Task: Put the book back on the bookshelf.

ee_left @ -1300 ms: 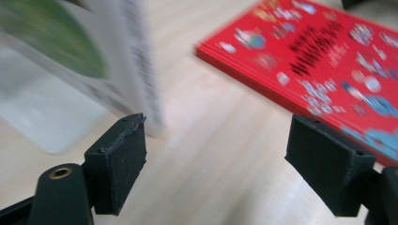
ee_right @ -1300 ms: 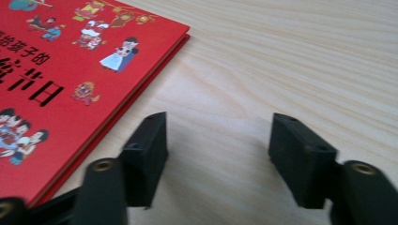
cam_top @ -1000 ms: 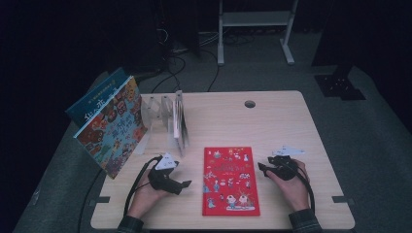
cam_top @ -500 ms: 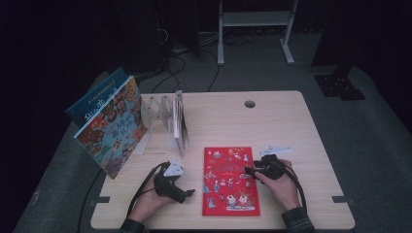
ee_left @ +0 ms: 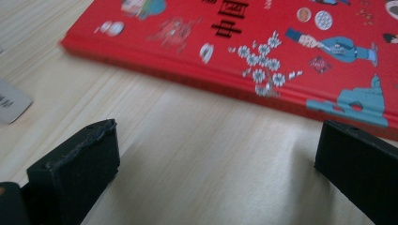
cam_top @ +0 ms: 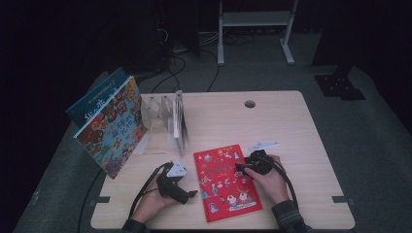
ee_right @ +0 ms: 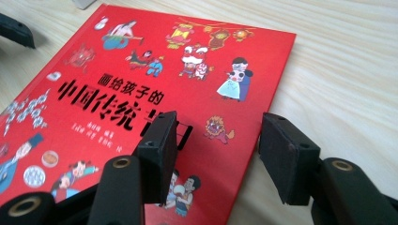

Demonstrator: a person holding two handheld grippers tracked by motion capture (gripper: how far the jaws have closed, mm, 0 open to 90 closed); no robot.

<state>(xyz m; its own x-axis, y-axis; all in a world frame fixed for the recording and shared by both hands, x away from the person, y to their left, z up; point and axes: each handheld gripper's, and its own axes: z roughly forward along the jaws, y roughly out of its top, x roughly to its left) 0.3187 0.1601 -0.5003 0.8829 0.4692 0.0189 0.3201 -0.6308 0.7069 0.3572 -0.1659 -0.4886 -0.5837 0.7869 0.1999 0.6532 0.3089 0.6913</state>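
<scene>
A red picture book (cam_top: 226,182) lies flat near the table's front edge, between my two hands. My left gripper (cam_top: 191,194) rests on the table just left of the book and points at its left edge. In the left gripper view its jaws (ee_left: 216,140) have just been opening and stand wide apart over bare wood, with the red book (ee_left: 263,42) ahead. My right gripper (cam_top: 240,168) hovers over the book's right side. In the right gripper view it (ee_right: 218,136) is open and straddles the book's (ee_right: 117,93) right edge, pressing on nothing.
A colourful picture book (cam_top: 114,128) and a blue book (cam_top: 94,99) lean at the table's left edge. Beside them stands a clear divider rack (cam_top: 163,114) with a thin book (cam_top: 180,124) upright in it. A cable hole (cam_top: 249,104) is at the back. A white card (ee_left: 11,101) lies near the left gripper.
My right gripper has moved left from the bare table onto the book's right edge. The left hand has hardly moved.
</scene>
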